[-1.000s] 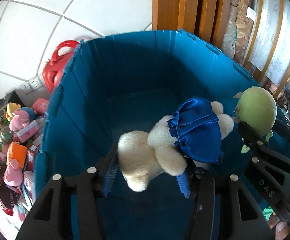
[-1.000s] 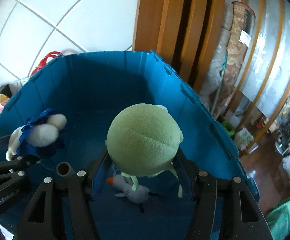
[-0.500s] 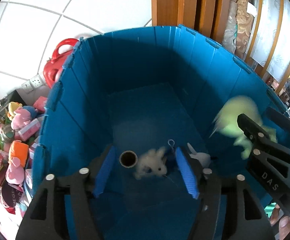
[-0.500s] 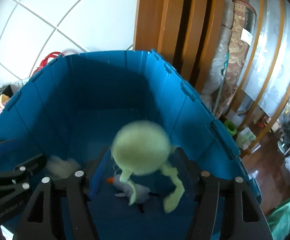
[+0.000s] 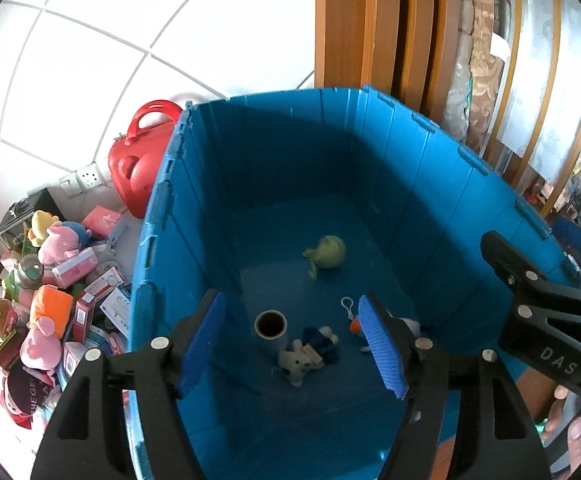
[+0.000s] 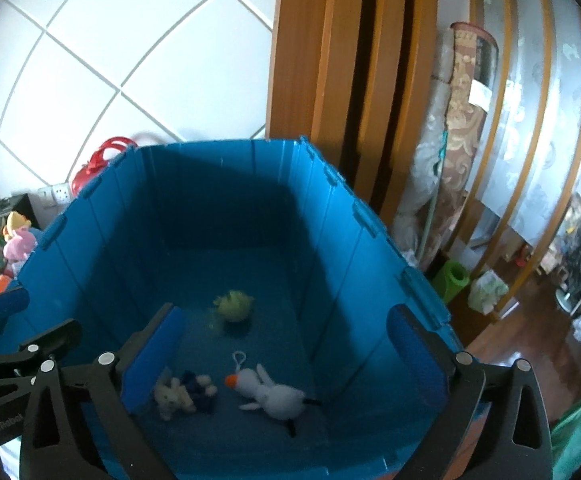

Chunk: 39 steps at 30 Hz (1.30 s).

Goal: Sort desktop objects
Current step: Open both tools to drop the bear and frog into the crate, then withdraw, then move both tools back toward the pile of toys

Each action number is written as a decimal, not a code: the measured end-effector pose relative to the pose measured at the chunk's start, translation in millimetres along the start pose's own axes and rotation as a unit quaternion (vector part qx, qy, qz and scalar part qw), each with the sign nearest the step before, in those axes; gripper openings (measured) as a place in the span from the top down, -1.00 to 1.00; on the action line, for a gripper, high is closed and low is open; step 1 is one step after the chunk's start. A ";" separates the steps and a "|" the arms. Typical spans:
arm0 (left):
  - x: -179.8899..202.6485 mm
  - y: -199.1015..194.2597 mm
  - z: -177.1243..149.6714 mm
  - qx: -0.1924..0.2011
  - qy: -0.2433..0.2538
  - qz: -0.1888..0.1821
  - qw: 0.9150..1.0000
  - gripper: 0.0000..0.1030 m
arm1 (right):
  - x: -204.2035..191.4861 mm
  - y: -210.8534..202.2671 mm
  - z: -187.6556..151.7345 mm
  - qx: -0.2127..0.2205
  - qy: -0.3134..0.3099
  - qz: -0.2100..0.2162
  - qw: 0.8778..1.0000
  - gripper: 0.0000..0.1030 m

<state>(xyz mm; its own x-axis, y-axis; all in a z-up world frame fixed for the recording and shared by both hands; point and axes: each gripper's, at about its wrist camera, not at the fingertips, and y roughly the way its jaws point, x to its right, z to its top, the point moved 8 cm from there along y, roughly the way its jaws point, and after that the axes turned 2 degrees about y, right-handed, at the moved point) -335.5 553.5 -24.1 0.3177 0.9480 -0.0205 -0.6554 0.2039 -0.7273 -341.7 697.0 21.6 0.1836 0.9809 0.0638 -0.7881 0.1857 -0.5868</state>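
Both grippers over the blue bin (image 5: 430, 184), nothing between the jaws. Left gripper (image 5: 294, 344) is opening, about halfway apart; right gripper (image 6: 290, 356) is opening to full spread, empty. I'd lift both clear of the rim before swinging left to the toy pile (image 5: 50, 300), so a jaw doesn't catch the wall. In the bin: green plush (image 5: 328, 254) mid-floor, white bear in a blue dress (image 6: 184, 396) beside a cardboard tube (image 5: 271, 325), white snowman plush (image 6: 270, 392) near the right wall. What's under my left jaw I can't say for sure.
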 end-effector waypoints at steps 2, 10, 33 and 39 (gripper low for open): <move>-3.9 -7.2 -0.1 0.010 -0.004 0.001 1.000 -0.44 | -2.2 -7.6 1.1 0.007 0.002 0.004 1.000 -0.99; -32.2 -50.2 8.7 0.082 -0.004 0.044 0.996 -0.58 | -25.7 -41.0 7.7 0.042 0.002 0.022 0.999 -0.99; -185.0 -103.2 -40.6 0.127 -0.070 0.044 0.988 -0.62 | -180.7 -99.6 6.0 0.090 -0.041 0.101 0.990 -0.99; -257.8 -117.5 -77.8 0.127 -0.094 0.072 0.985 -0.62 | -251.8 -124.0 -4.2 0.107 -0.057 0.136 0.983 -1.00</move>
<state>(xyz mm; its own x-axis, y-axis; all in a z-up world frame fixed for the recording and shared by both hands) -287.1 266.1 13.2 0.0918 0.9952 0.0327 -0.8423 0.0952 -0.5305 -287.6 426.8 75.0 -0.1093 0.9937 0.0250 -0.9065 -0.0893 -0.4126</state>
